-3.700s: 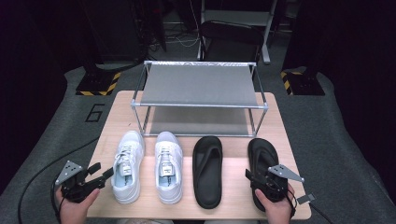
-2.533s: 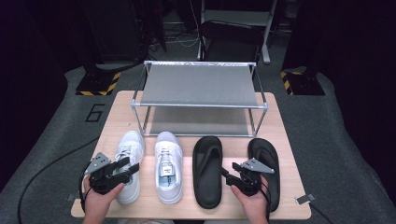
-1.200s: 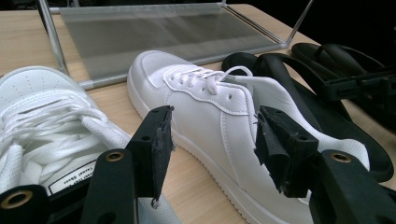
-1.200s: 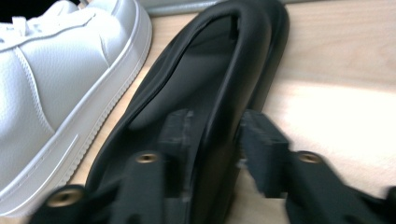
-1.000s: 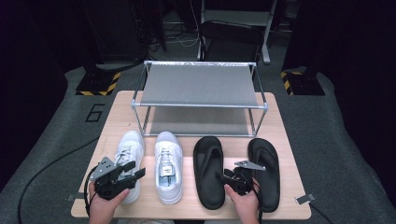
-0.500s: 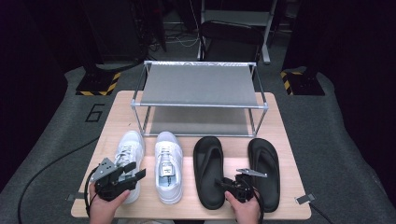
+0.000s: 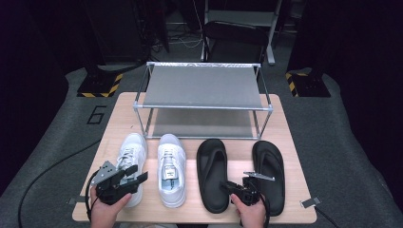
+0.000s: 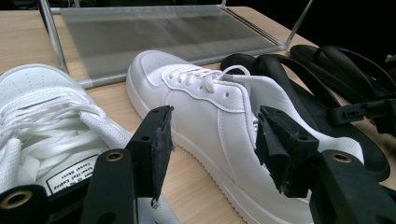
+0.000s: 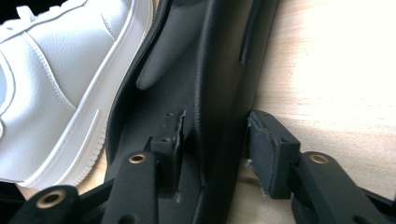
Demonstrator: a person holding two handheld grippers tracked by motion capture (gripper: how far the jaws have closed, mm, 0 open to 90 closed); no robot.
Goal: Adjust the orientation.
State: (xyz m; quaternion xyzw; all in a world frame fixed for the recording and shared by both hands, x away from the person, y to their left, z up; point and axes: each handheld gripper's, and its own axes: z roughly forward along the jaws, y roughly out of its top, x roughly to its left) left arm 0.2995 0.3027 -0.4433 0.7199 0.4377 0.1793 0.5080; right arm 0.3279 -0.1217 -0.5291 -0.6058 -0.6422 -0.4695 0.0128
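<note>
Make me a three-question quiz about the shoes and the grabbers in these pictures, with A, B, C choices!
1. Where is the rack?
A. behind the shoes
B. on the floor
C. on top of the shoes

2. How many white sneakers are there?
A. one
B. two
C. four

3. What is the right gripper doing?
A. open around a flip-flop's edge
B. lifting a sneaker
C. resting on the rack

Answers:
1 A, it stands at the table's far side, past the shoe row.
2 B, left sneaker and right sneaker.
3 A, its jaws stand apart on either side of the left flip-flop rim.
</note>
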